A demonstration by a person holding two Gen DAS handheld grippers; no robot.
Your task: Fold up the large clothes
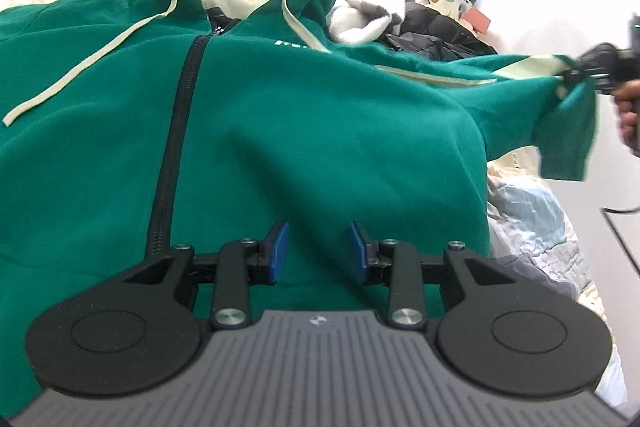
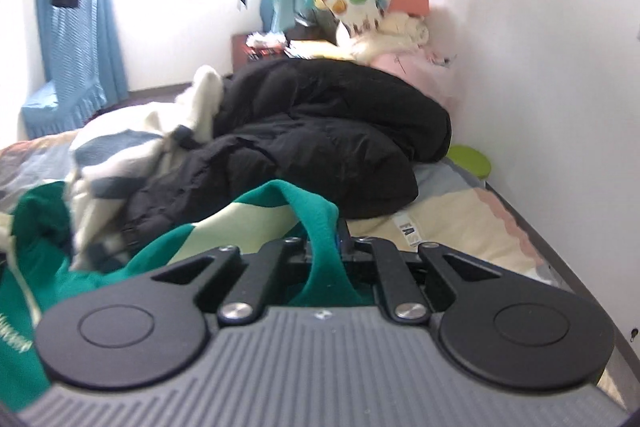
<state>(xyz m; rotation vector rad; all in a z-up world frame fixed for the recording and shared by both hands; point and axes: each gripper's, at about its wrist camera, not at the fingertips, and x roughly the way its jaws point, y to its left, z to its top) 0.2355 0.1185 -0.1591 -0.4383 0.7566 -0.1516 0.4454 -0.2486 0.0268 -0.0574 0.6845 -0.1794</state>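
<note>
The green zip-front fleece hoodie (image 1: 280,131) lies spread across the bed (image 2: 460,223). The right claw (image 2: 338,239) is clamped on its sleeve cuff (image 2: 320,227); the left claw (image 1: 319,251) hovers open above the hoodie's body.

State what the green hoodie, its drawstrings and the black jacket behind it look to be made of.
Green hoodie: soft matte knit, likely cotton fleece; it drapes in rounded folds without shine. Drawstrings: flat cream woven tape, probably cotton. Black jacket: smooth, faintly glossy synthetic shell with puffy bulges, probably padded.
</note>
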